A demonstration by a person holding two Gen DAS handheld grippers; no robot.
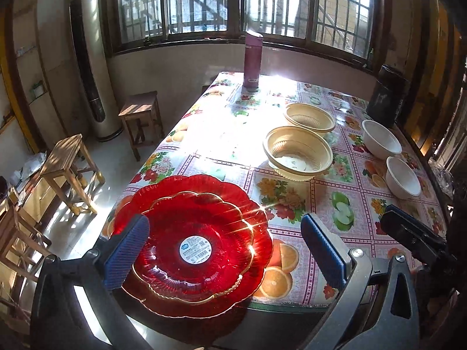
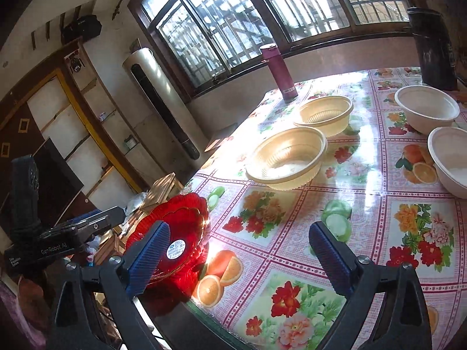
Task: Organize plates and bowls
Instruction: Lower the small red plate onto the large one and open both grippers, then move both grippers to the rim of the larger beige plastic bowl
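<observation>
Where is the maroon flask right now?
The maroon flask stands upright at the table's far edge below the window, beyond the two cream bowls; the right wrist view shows it too.

A lived-in home dining room, arranged around a table (image 1: pixel 344 204) under a glossy fruit-and-flower oilcloth. Behind its far end runs a barred window (image 1: pixel 242 3) in dark wooden frames. Left of the table stand wooden stools (image 1: pixel 140 116) on the tiled floor, and past them a tall floor-standing air conditioner (image 1: pixel 90 58) in the corner. A magenta thermos flask (image 1: pixel 252 59) stands at the table's far end.
</observation>
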